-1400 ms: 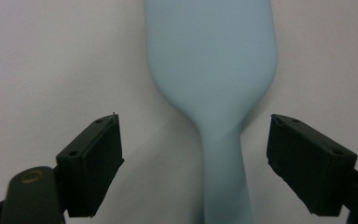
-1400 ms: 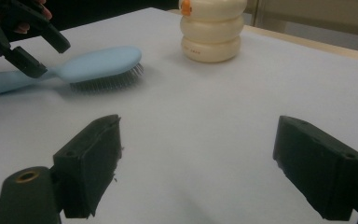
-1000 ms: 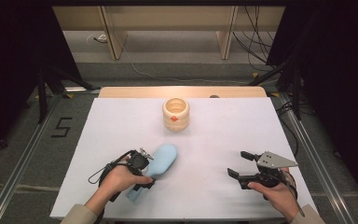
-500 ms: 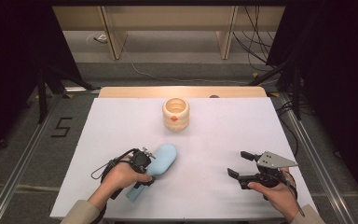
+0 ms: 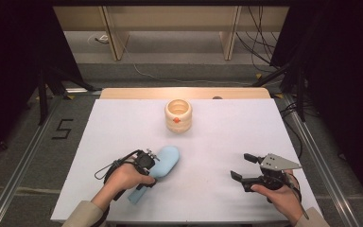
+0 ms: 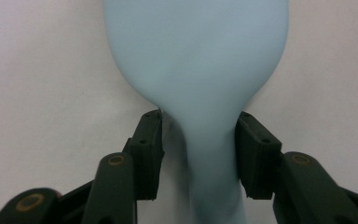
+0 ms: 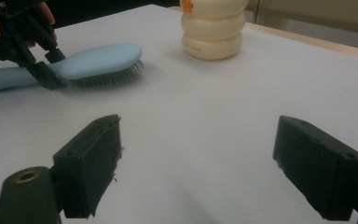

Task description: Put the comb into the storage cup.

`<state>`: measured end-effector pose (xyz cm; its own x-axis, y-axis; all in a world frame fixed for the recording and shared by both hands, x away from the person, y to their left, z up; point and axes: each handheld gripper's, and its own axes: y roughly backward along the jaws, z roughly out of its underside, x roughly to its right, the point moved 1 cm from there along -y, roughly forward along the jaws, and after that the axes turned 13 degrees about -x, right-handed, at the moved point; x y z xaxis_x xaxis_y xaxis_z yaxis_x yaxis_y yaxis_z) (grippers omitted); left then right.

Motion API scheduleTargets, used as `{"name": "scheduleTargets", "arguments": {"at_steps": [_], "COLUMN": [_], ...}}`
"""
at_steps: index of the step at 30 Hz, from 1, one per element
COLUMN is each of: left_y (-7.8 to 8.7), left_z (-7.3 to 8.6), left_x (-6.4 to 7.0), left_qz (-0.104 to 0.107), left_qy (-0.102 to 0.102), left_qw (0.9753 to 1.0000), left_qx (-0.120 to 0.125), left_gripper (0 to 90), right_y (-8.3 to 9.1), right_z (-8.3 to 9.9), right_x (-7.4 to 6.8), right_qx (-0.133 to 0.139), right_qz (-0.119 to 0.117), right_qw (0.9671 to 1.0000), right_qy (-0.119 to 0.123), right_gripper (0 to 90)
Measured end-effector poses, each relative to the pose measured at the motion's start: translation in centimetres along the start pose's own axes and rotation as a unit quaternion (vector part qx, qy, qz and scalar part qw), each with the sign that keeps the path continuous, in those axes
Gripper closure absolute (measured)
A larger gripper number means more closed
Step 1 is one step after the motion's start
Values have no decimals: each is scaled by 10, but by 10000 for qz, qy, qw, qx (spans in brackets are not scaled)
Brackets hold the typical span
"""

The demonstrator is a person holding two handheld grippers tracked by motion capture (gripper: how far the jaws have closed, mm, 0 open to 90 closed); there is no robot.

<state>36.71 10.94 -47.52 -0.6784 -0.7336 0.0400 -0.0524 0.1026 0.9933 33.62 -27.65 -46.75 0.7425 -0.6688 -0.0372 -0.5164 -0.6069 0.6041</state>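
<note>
A light blue hairbrush (image 5: 164,160) lies bristles down on the white table (image 5: 227,132), left of centre near the front. My left gripper (image 5: 152,165) straddles its neck where head meets handle. In the left gripper view both pads press the sides of the hairbrush (image 6: 196,60), so my left gripper (image 6: 198,122) is shut on it. The right gripper view shows the hairbrush (image 7: 98,58) resting on the table with the left gripper (image 7: 44,70) on it. My right gripper (image 5: 241,166) hovers open at the front right, with nothing between its jaws (image 7: 198,128).
A cream ringed wooden cup (image 5: 178,115) with an orange mark stands at the table's back centre, also in the right gripper view (image 7: 213,28). Bare white table lies between the two grippers. Black stands and cables flank the table on the floor.
</note>
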Motion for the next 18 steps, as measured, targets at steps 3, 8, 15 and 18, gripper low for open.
{"name": "scheduleTargets", "arguments": {"at_steps": [3,8,15,18], "left_y": [0,0,1,1], "left_z": [-1,-2,-1,-1], "left_x": [1,2,3,4], "left_qz": [-7,31,21,-24], "left_qy": [-5,38,136,145], "left_qw": [10000,10000,9999,9999], "left_qx": [-22,-13,-23,-32], "left_gripper": [580,632,665,675], "right_y": [0,0,0,0], "right_z": [0,0,0,0], "right_x": [0,0,0,0], "right_qx": [-5,-13,-27,-36], "right_qz": [-2,-3,-14,-9], "right_qw": [10000,10000,10000,10000], "right_qy": [-1,5,-8,-6], "right_gripper": [161,161,161,161]}}
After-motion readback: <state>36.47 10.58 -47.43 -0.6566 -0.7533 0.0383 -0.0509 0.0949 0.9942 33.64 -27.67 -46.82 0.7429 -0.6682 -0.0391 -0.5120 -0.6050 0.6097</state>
